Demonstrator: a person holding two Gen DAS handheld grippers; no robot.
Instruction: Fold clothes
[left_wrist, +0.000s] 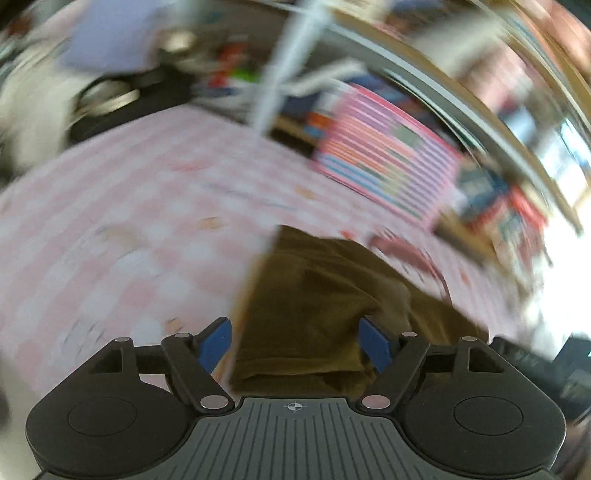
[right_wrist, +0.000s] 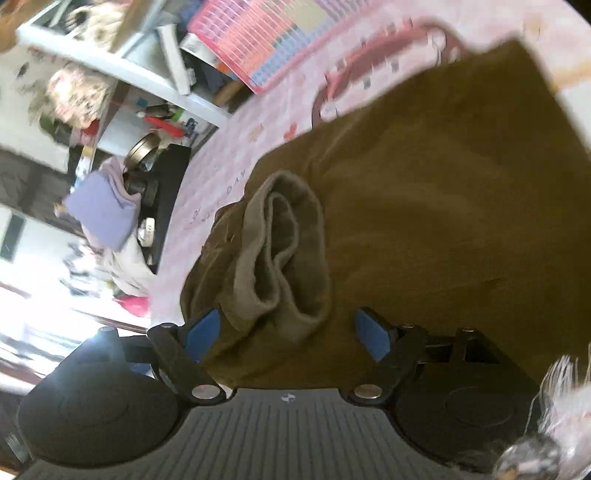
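The olive garment (right_wrist: 424, 206) lies flat on the pink checked cloth (left_wrist: 122, 221), its long axis running away from both grippers, ribbed cuff (right_wrist: 284, 251) folded back on top. The left gripper (left_wrist: 295, 345) and right gripper (right_wrist: 286, 334) both stand wide apart, holding nothing. The fabric lies below and between the fingers, untouched by the pads.

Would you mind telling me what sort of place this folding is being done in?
Most likely a lived-in bedroom or home room: the olive garment lies on a pink checked sheet like bedding, beside cluttered white shelves and a pink slatted basket.

Pink checked bedsheet (left_wrist: 129, 229), olive garment (right_wrist: 424, 206) on it
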